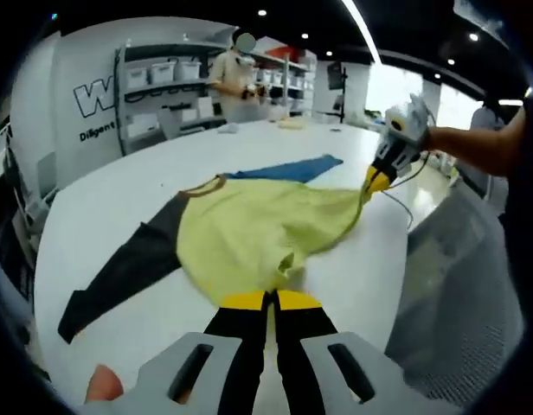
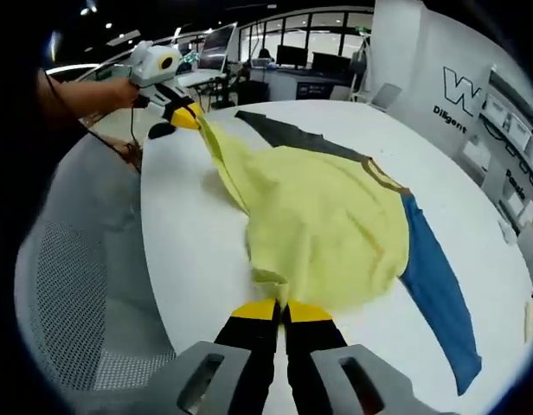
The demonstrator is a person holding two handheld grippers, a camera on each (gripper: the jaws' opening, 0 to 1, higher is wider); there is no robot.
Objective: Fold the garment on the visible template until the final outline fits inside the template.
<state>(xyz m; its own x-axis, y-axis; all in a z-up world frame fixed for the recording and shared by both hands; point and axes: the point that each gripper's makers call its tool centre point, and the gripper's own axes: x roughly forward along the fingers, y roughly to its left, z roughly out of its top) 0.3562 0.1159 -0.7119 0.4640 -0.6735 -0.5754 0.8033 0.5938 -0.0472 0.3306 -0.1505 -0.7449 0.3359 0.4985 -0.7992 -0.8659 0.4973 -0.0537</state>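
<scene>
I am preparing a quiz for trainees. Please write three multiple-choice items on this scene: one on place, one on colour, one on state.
1. Where does the garment lie?
A. on the white table
B. on a chair
C. on the floor

2. What colours are its two sleeves?
A. both yellow
B. one dark sleeve, one blue sleeve
C. both red

3. How are the claws?
A. both open
B. one open
C. both shut on the garment

Answers:
1 A, it is spread on the tabletop.
2 B, both show beside the yellow body.
3 C, left claw and right claw pinch cloth.
</scene>
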